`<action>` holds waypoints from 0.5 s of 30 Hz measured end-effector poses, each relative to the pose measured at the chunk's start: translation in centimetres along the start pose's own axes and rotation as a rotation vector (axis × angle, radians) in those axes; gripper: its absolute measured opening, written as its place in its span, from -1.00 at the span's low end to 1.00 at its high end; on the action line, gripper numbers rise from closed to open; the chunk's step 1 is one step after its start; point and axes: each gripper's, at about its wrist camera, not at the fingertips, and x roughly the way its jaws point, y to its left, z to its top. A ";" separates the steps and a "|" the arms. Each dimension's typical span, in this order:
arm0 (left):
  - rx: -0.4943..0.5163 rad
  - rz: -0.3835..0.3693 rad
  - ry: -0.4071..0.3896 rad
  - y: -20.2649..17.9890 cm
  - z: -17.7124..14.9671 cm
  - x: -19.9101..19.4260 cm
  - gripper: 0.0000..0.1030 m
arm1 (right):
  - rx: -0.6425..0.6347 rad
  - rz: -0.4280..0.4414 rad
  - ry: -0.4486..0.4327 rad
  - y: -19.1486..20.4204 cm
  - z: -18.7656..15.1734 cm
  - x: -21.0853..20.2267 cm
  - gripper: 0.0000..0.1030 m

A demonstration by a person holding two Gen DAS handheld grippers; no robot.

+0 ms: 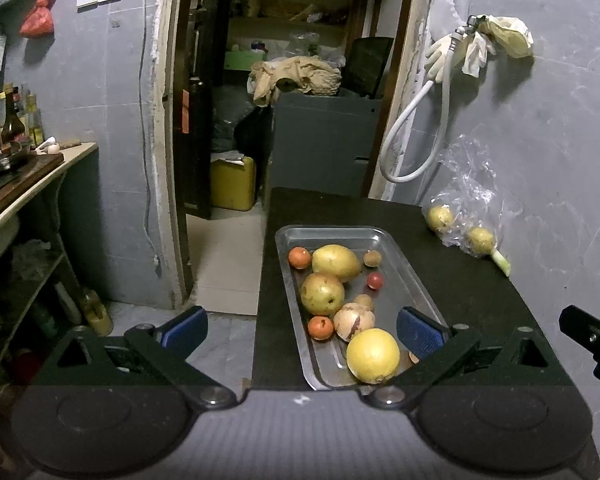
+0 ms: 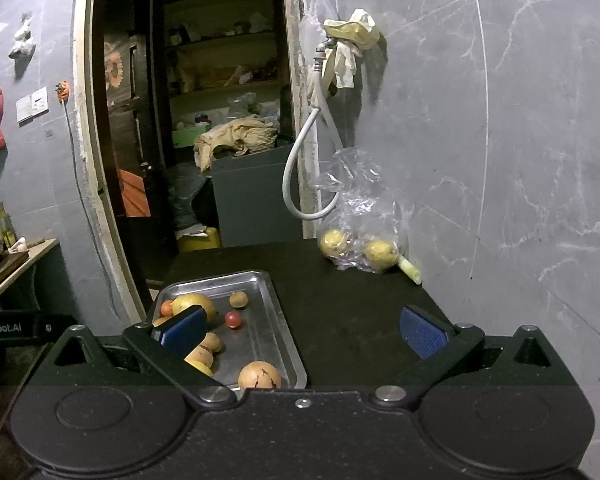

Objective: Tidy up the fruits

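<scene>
I take the metal tray [image 1: 396, 248] as my reference for every position. It sits on the dark table [image 1: 480, 292], along the table's left edge. Both grippers are spread wide with nothing between the blue pads. The left gripper [image 1: 300, 330] hangs over the tray's near end; the right gripper [image 2: 302, 332] hovers over bare table just right of the tray.

Fruit already in the tray: a large yellow citrus [image 1: 373, 355] at the near end, a blotched brown fruit [image 1: 354, 321] touching it on the far side, a yellow-green apple [image 1: 322, 293] mid-tray, a mango [image 1: 336, 262] at the far end, plus several small orange and red fruits.

Fruit outside the tray: two yellow fruits [image 2: 334, 241] in a clear plastic bag [image 2: 360, 200], well to the far right of the tray against the wall.

My judgement is that the bagged fruit is the remaining work. Recommended procedure:

1. Advance the right gripper toward the bag, since it is on the bag side of the tray.
2. Find the bag's opening first; I cannot tell which way it faces.
3. Close on one fruit across its widest part. Film caught under a pad may let the fruit slip.
4. Set it down in the bare strip along the tray's right side, clear of the citrus.
</scene>
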 end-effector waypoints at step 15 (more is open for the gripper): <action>-0.009 0.011 -0.025 0.2 -1.5 -1.7 0.99 | -0.009 0.010 -0.009 -0.6 -0.5 -1.0 0.99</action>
